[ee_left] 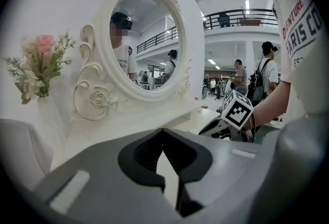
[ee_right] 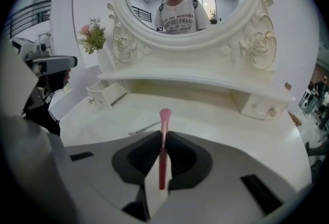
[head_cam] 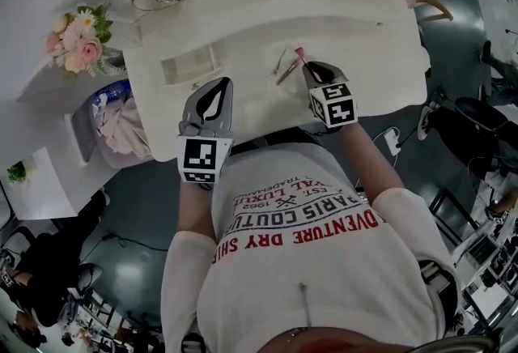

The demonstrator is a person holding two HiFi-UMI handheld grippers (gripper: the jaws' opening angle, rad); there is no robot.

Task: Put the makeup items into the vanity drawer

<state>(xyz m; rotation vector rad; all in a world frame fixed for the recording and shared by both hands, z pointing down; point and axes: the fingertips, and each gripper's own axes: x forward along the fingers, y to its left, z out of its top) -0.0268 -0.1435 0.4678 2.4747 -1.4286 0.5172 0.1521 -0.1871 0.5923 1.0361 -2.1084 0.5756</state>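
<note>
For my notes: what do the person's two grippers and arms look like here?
The left gripper and right gripper are both grey shells that taper to a point, with black padded recesses around the jaws. Each carries a white cube printed with black square markers. The person wears a white short-sleeved T-shirt with red and dark lettering.

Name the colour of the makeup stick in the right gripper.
Pink makeup stick; best in right gripper view.
</note>
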